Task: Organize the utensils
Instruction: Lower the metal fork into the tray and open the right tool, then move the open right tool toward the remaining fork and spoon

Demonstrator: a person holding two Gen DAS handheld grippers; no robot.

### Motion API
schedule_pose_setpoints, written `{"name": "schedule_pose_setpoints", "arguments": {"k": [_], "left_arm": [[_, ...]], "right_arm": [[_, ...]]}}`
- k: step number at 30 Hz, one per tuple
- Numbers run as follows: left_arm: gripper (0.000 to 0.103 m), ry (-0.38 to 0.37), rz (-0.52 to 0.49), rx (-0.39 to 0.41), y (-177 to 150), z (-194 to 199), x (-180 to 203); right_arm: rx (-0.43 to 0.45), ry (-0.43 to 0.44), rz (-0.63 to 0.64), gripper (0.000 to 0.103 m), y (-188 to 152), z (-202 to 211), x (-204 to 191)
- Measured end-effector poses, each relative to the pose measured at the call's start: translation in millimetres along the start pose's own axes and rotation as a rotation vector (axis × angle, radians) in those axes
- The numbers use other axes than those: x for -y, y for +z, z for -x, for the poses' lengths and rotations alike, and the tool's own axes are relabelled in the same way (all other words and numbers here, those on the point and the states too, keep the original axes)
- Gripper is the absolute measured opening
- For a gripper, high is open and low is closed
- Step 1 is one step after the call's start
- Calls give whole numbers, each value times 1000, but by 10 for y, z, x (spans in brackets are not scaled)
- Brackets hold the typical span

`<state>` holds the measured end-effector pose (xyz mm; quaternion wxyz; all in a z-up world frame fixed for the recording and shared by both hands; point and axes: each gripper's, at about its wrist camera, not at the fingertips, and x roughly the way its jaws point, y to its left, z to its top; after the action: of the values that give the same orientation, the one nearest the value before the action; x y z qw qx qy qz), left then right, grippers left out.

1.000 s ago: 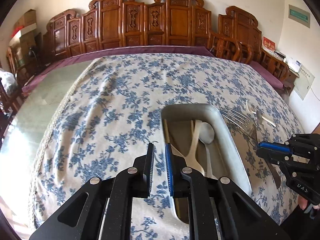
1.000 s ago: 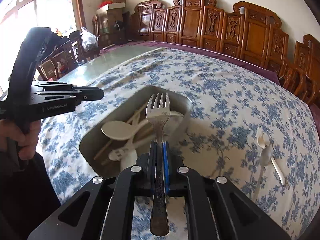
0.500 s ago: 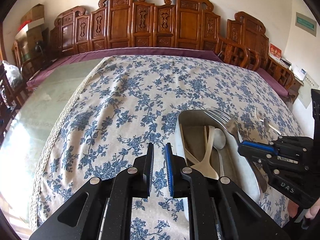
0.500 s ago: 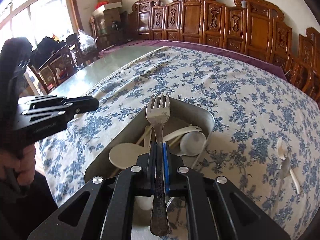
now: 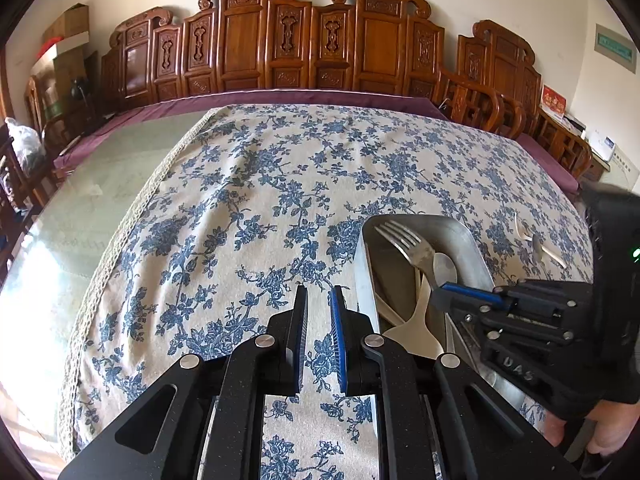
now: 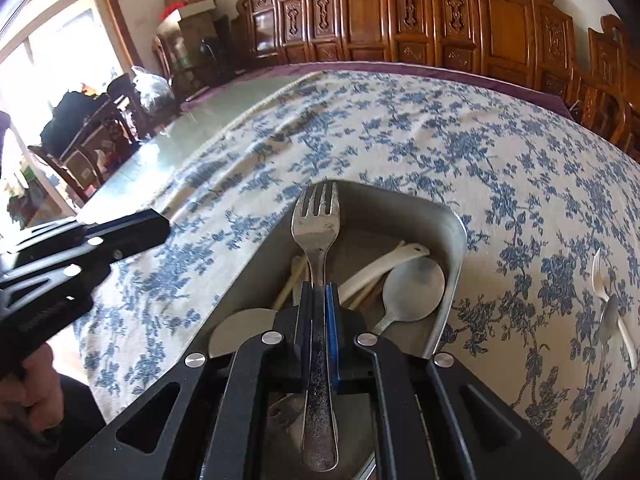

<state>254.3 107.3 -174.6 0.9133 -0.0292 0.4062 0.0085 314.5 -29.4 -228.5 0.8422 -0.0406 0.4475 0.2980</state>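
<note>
My right gripper (image 6: pixel 318 292) is shut on a metal fork (image 6: pixel 316 224) and holds it over the metal tray (image 6: pixel 452 240), tines pointing forward. The tray holds a metal spoon (image 6: pixel 412 286), white plastic spoons and chopsticks. In the left wrist view the fork (image 5: pixel 404 240) hangs over the tray (image 5: pixel 468 236), held by my right gripper (image 5: pixel 444 296). My left gripper (image 5: pixel 319 300) is open and empty over the tablecloth, left of the tray. A white plastic fork (image 6: pixel 600 276) and a metal spoon (image 6: pixel 608 316) lie on the cloth right of the tray.
The table has a blue floral tablecloth (image 5: pixel 260 200) with bare green glass (image 5: pixel 100 184) on its left. Carved wooden chairs (image 5: pixel 304 40) line the far side. Boxes and more chairs stand at the far left.
My right gripper has carried the fork leftward and lower over the tray. My left gripper has shifted left of the tray and stays open.
</note>
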Motion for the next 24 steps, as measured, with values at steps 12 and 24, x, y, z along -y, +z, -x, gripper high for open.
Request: {"name": "schedule_pose_setpoints", "arguments": {"k": [12, 24], "left_arm": [[10, -1, -4, 1, -9, -4, 25], [26, -56, -65, 9, -1, -33, 492]], "right_arm": [[10, 49, -13, 10, -67, -1, 29], [124, -47, 86, 10, -248, 759, 535]]}}
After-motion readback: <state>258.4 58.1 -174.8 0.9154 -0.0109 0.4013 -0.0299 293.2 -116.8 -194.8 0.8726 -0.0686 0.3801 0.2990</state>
